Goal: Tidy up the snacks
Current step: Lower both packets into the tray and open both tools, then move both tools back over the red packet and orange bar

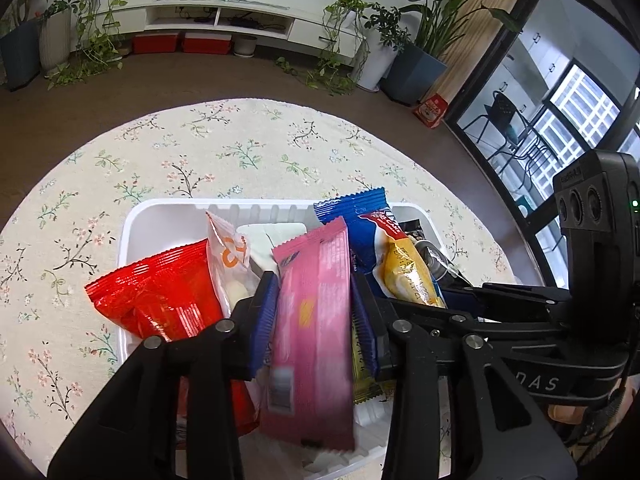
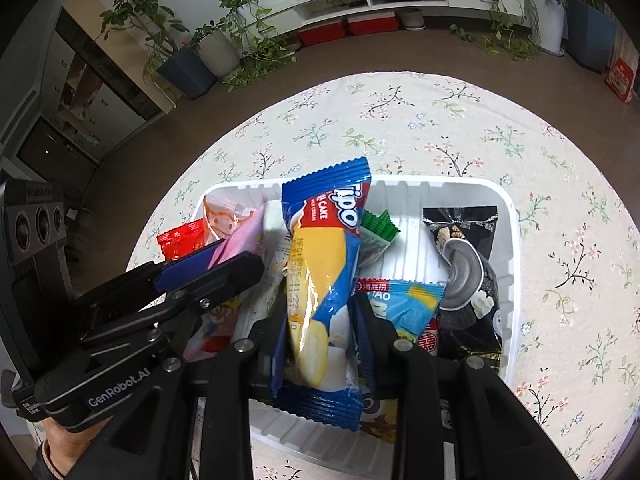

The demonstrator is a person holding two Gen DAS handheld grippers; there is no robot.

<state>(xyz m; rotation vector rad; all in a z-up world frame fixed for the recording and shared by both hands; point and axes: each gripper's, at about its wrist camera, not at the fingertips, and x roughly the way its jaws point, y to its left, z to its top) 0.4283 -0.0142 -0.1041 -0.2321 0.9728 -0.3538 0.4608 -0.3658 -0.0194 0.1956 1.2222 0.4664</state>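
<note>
A white tray (image 1: 132,220) on the floral tablecloth holds several snack packs; its rim also shows in the right wrist view (image 2: 508,208). My left gripper (image 1: 314,320) is shut on a pink snack bar (image 1: 316,304) and holds it over the tray. My right gripper (image 2: 320,320) is shut on a blue Tipo cake pack (image 2: 320,264), which also shows in the left wrist view (image 1: 384,240). A red pack (image 1: 160,292) and a white-orange pack (image 1: 228,256) lie at the tray's left. A black pack (image 2: 468,264), a green pack (image 2: 378,228) and a light blue pack (image 2: 408,304) lie at its right.
The round table (image 1: 240,148) with the floral cloth surrounds the tray. Beyond it are brown floor, potted plants (image 1: 96,28), a white TV shelf (image 1: 248,16), red boxes (image 1: 180,42) and a glass door (image 1: 560,112). The left gripper body also shows in the right wrist view (image 2: 132,312).
</note>
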